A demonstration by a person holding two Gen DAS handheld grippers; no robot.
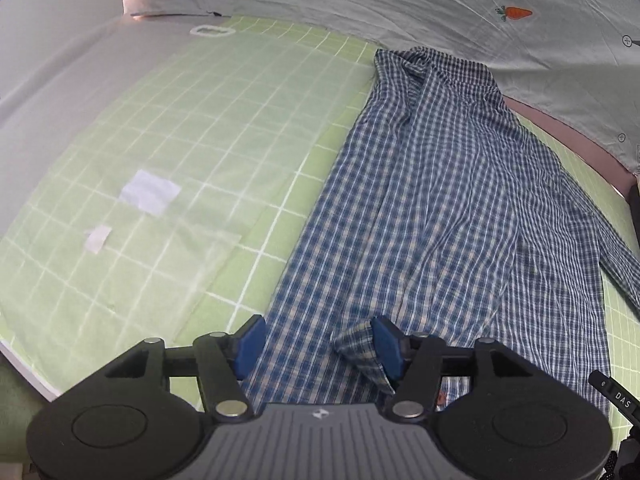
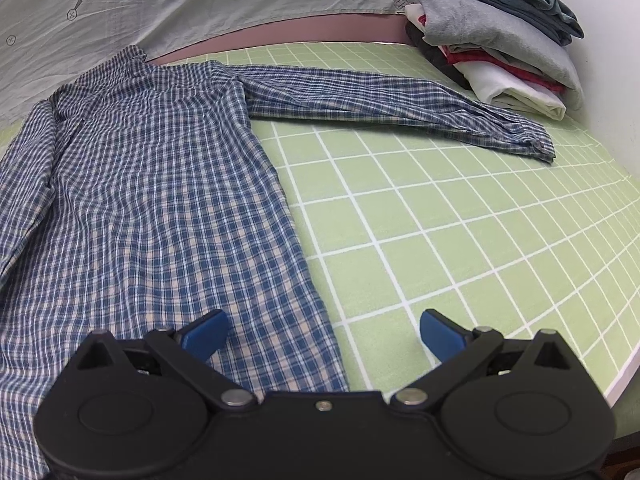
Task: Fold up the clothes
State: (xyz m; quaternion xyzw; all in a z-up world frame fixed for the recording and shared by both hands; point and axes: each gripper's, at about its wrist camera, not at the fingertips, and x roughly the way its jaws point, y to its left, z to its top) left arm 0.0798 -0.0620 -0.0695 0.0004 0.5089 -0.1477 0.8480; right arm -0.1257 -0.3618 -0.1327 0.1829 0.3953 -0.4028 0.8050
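Nearest your left wrist camera, the left gripper [image 1: 318,346] stands with its blue jaws spread apart over the near hem of the checked shirt [image 1: 420,208]; a small raised fold of the hem [image 1: 360,354] lies against the inner face of the right pad, but the jaws are not closed on it. Your right gripper [image 2: 322,334] likewise has its jaws released and wide: its left pad sits above the shirt's near right edge, its right pad above bare mat.

The checked shirt [image 2: 152,184] lies spread on the green grid mat [image 2: 460,240], which covers the surface. Its collar end points far, toward the pale printed sheet [image 2: 200,0]; its hem lies near you. One sleeve [image 2: 400,108] stretches out to the right across the mat, its cuff ending just short of the stack of folded clothes [image 2: 500,40] at the far right corner. In the left wrist view, the shirt's left side is folded in over the body, giving a straight edge along the mat.

Left of the shirt, in the left wrist view, a translucent sheet [image 1: 160,160] overlies the green grid mat [image 1: 256,280], with two white patches [image 1: 150,192] showing on it. The pale printed sheet [image 1: 400,4], bearing a carrot motif, rises beyond the far edge.
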